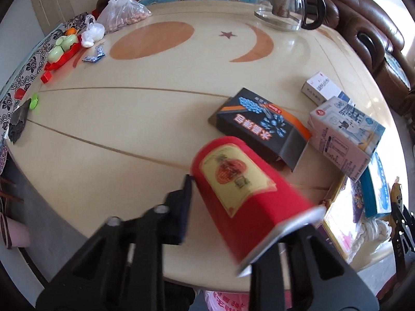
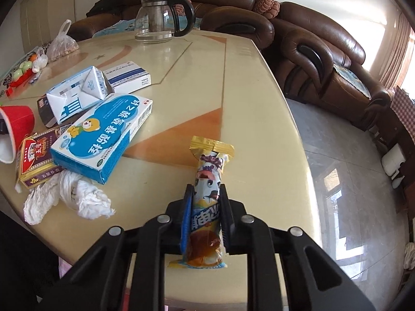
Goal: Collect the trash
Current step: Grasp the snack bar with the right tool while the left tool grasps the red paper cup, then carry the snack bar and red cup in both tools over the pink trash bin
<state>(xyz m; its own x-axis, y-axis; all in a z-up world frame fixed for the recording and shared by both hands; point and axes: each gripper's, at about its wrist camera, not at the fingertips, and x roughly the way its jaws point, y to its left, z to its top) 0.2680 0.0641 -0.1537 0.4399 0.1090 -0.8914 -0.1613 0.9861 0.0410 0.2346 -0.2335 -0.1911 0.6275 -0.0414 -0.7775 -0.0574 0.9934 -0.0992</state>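
A red paper cup (image 1: 246, 189) with a yellow label hangs tilted over the table's near edge, rim toward the camera. My left gripper (image 1: 206, 189) is shut on its wall: the left finger (image 1: 185, 202) presses the outside and the cup hides the other finger. The same cup (image 2: 18, 127) shows at the far left of the right wrist view. My right gripper (image 2: 206, 189) is shut on a long snack wrapper (image 2: 210, 163) with gold ends, which lies on the cream table (image 2: 246, 103) near its front edge.
A black box (image 1: 259, 121), milk carton (image 1: 345, 137) and white box (image 1: 320, 88) lie beyond the cup. A blue medicine box (image 2: 103, 140), red card box (image 2: 36, 158) and crumpled tissue (image 2: 67, 194) sit left of the wrapper. A glass pot (image 2: 160, 18) stands at the back, a brown sofa (image 2: 324, 59) behind.
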